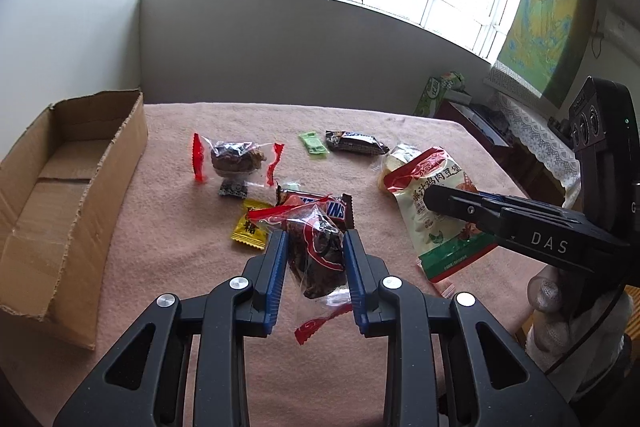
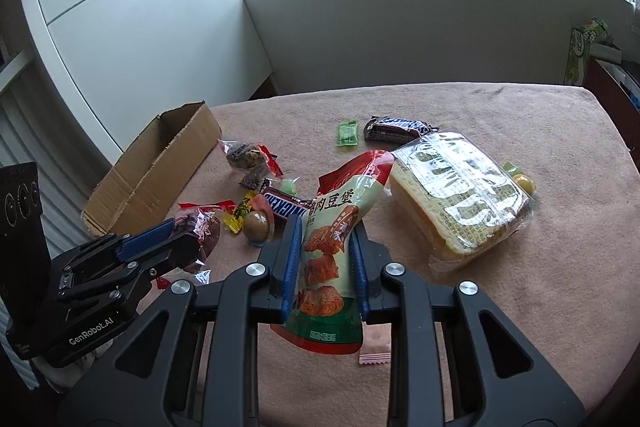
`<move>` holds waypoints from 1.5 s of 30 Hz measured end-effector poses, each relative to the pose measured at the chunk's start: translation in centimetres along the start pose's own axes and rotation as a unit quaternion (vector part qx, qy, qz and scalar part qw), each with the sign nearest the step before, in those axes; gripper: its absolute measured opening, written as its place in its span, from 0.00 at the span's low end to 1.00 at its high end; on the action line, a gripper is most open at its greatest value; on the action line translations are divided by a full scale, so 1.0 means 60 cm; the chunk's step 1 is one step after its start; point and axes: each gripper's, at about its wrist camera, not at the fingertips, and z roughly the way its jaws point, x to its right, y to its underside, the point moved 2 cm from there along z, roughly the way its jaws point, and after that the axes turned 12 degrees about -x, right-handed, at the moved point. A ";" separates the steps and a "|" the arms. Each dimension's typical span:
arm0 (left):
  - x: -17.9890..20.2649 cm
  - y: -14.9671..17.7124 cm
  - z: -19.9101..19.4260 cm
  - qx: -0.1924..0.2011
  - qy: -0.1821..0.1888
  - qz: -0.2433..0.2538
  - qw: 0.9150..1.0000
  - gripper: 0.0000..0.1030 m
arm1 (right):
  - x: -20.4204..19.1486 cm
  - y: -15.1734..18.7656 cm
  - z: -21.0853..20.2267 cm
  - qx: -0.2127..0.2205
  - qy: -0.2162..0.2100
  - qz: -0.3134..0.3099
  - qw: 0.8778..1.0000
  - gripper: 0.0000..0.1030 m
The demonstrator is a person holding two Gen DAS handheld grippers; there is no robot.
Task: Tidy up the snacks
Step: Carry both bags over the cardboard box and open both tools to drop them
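My left gripper is shut on a clear-wrapped dark snack with red twisted ends, held a little above the pink tablecloth. From the right wrist view, that left gripper and its dark snack sit at the left. My right gripper is shut on a white, red and green snack pouch, lifted and tilted. The left wrist view shows the right gripper across the pouch. An open cardboard box stands at the table's left edge.
Loose on the cloth lie a Snickers bar, a second dark bar, a green candy, a yellow candy and another clear-wrapped dark snack. A large bread pack lies to the right. A small pink packet lies under the pouch.
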 end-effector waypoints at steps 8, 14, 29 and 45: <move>-0.061 -0.012 -0.043 0.037 -0.020 -0.030 0.999 0.26 | -0.068 -0.048 0.019 0.007 -0.029 -0.018 0.999 0.23; -0.121 -0.015 -0.070 0.056 -0.040 -0.060 0.996 0.26 | -0.128 -0.090 0.043 0.008 -0.052 -0.035 0.998 0.23; -0.293 -0.020 -0.114 0.081 -0.106 -0.133 0.982 0.26 | -0.300 -0.180 0.144 -0.007 -0.093 -0.079 0.992 0.23; -0.377 0.001 -0.101 0.055 -0.111 -0.173 0.977 0.27 | -0.399 -0.197 0.260 -0.048 -0.079 -0.119 0.989 0.37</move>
